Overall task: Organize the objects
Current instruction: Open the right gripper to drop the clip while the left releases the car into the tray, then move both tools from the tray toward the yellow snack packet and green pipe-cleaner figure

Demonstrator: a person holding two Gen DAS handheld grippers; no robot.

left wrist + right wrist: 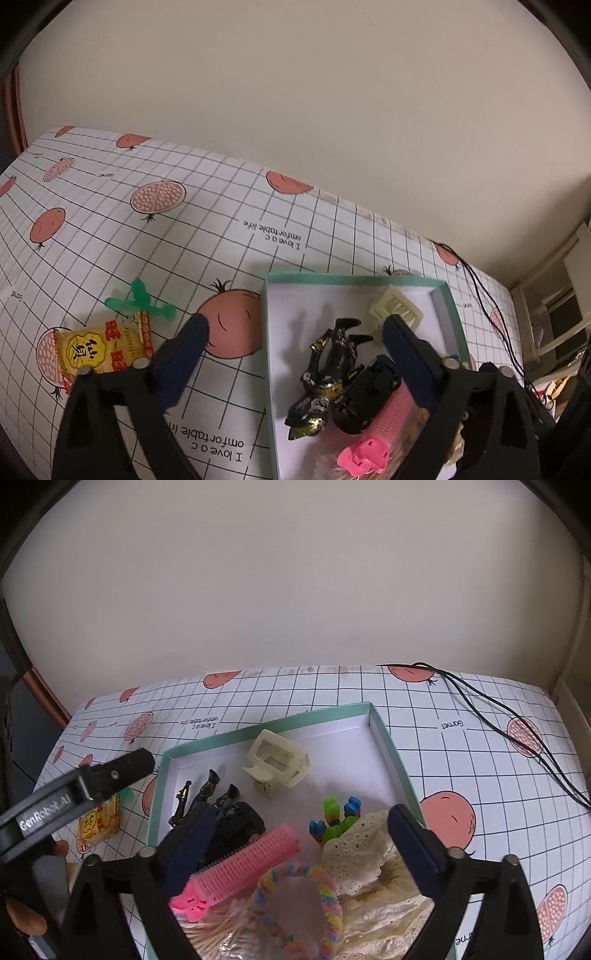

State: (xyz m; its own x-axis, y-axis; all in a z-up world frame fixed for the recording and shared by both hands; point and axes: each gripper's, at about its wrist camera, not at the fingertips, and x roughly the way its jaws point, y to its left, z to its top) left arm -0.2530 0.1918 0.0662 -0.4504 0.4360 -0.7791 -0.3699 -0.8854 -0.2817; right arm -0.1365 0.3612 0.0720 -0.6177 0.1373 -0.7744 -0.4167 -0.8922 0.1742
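Note:
A teal box (pixel 354 278) with a white inside holds a black-and-gold figure (pixel 332 354), a black toy car (pixel 369 391), a pink hair roller (pixel 380 424) and a cream claw clip (pixel 397 306). My left gripper (pixel 293 325) is open over the box's left wall, holding nothing. A yellow snack packet (pixel 103 347) and a green plastic piece (pixel 140 299) lie on the cloth to its left. My right gripper (pixel 301 816) is open above the box (pixel 266 727), over the roller (pixel 251 860), a green-and-blue toy (pixel 336 819) and a lace scrunchie (pixel 369 853).
The table wears a checked cloth with peach prints (pixel 447 816). Black cables (pixel 517 731) trail across its far right. A pastel hair tie (pixel 325 886) and cotton swabs (pixel 214 934) fill the box's near end. One of the left gripper's fingers (pixel 122 768) reaches in beside the box's left wall.

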